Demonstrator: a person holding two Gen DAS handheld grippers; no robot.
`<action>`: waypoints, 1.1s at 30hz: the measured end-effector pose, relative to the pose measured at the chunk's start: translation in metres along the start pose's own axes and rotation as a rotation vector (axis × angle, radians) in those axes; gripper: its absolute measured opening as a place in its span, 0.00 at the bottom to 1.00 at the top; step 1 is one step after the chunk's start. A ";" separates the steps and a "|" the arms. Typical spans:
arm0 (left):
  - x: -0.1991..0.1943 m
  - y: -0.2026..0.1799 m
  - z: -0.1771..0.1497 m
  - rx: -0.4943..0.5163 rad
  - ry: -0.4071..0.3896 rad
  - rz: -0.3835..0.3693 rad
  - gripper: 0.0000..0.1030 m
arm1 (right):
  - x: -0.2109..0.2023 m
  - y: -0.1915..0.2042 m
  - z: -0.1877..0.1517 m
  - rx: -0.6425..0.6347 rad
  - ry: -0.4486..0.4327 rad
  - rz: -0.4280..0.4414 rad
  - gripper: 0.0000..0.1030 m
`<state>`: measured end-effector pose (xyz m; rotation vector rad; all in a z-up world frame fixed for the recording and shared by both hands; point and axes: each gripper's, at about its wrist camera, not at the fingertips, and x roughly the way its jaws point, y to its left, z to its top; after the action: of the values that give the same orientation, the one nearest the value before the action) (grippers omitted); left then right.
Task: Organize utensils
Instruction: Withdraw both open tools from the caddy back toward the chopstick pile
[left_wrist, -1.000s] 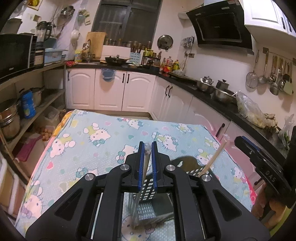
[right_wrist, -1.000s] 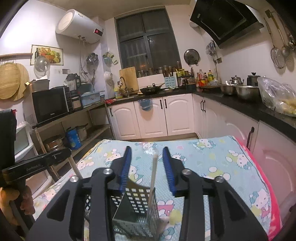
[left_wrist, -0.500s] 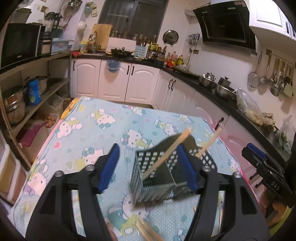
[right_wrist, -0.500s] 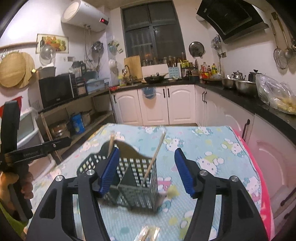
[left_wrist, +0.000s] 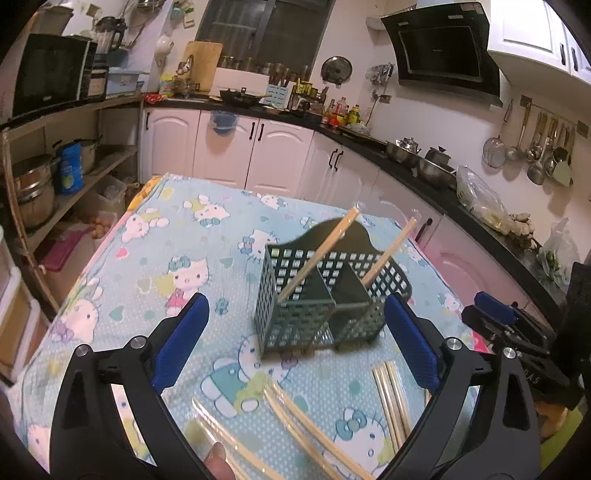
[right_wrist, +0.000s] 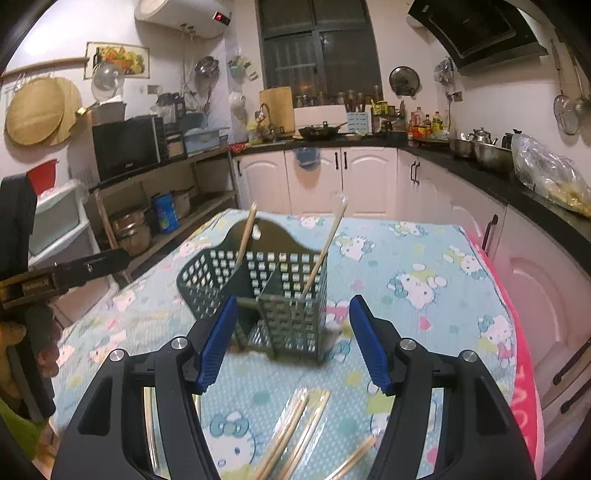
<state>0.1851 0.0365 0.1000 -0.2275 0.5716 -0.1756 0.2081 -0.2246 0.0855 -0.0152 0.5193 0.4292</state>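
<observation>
Blue cartoon-cat cloth covers the table (left_wrist: 177, 236) before you, and on it stands the dark green perforated utensil caddy (left_wrist: 325, 295), upright, its compartments divided by solid inner walls. Your left gripper (left_wrist: 295, 339) hangs just short of the caddy with its blue-padded fingers (left_wrist: 181, 343) spread wide apart and nothing between them. Your right gripper (right_wrist: 293, 339) faces the same caddy (right_wrist: 266, 295) from the other side, its jaws likewise wide open and empty.

One wrapped chopstick (left_wrist: 319, 254) leans in the caddy's left compartment as seen from the left wrist camera, its top tilted toward the arched back panel. A second wrapped chopstick (left_wrist: 388, 251) leans in the right compartment, its tip clear of the rim. Loose wrapped chopsticks (left_wrist: 391, 391) lie flat on the cloth near you, between the caddy and the grippers; from the right wrist view several (right_wrist: 295, 432) lie side by side just below the open jaws.
</observation>
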 end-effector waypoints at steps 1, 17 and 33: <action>-0.001 0.001 -0.004 -0.004 0.004 0.000 0.85 | -0.001 0.002 -0.004 -0.006 0.011 0.000 0.59; -0.013 0.028 -0.051 -0.078 0.081 0.035 0.85 | -0.002 0.019 -0.041 -0.038 0.096 0.037 0.59; -0.001 0.054 -0.108 -0.102 0.245 0.064 0.70 | 0.011 0.026 -0.068 -0.044 0.166 0.047 0.59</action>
<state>0.1299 0.0704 -0.0020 -0.2885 0.8316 -0.1129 0.1737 -0.2050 0.0238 -0.0814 0.6745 0.4879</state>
